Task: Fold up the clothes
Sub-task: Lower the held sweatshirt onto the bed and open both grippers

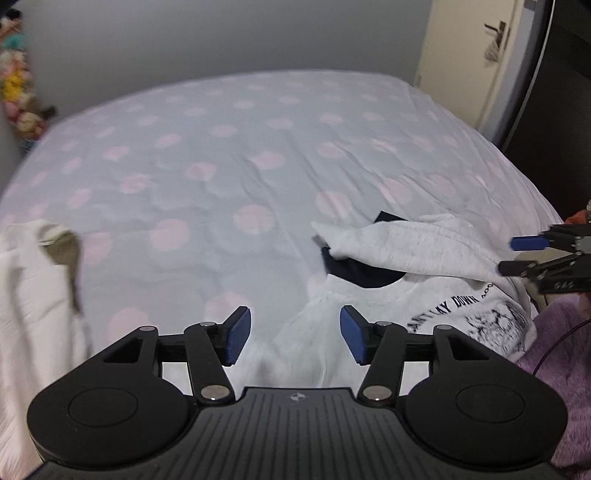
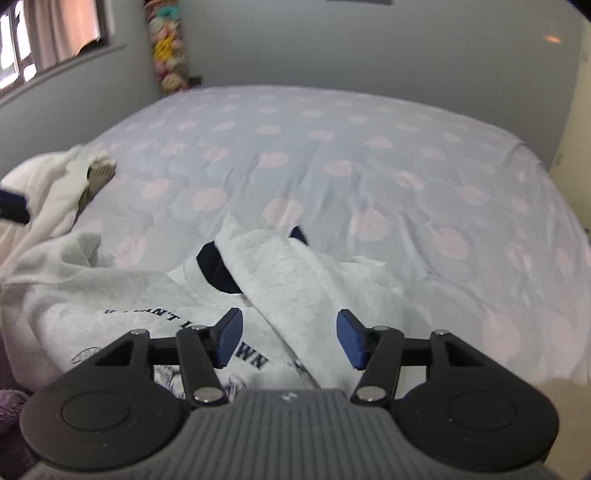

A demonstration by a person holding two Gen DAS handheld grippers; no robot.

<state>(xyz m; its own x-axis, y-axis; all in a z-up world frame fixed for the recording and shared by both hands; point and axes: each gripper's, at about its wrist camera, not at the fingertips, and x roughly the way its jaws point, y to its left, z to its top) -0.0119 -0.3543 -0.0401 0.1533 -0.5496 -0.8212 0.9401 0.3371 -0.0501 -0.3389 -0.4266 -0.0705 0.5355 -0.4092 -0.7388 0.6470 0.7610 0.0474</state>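
A light grey sweatshirt (image 1: 424,251) with dark lettering and a navy inside at the neck lies crumpled on the bed, one sleeve thrown across it. My left gripper (image 1: 295,338) hovers open over its left edge, and the pads press on nothing. In the right wrist view the same sweatshirt (image 2: 280,273) lies just under my right gripper (image 2: 290,338), which is open too, with the folded sleeve below the gap. From the left wrist view the right gripper (image 1: 517,254) shows at the far right edge, beside the sweatshirt's shoulder.
The bed sheet (image 1: 221,166) is pale blue with pink dots. A white garment (image 1: 37,295) lies bunched at the left. A purple fleece blanket (image 1: 554,362) sits at the near right. A door (image 1: 461,55), plush toys (image 2: 168,48) and a window (image 2: 48,33) line the walls.
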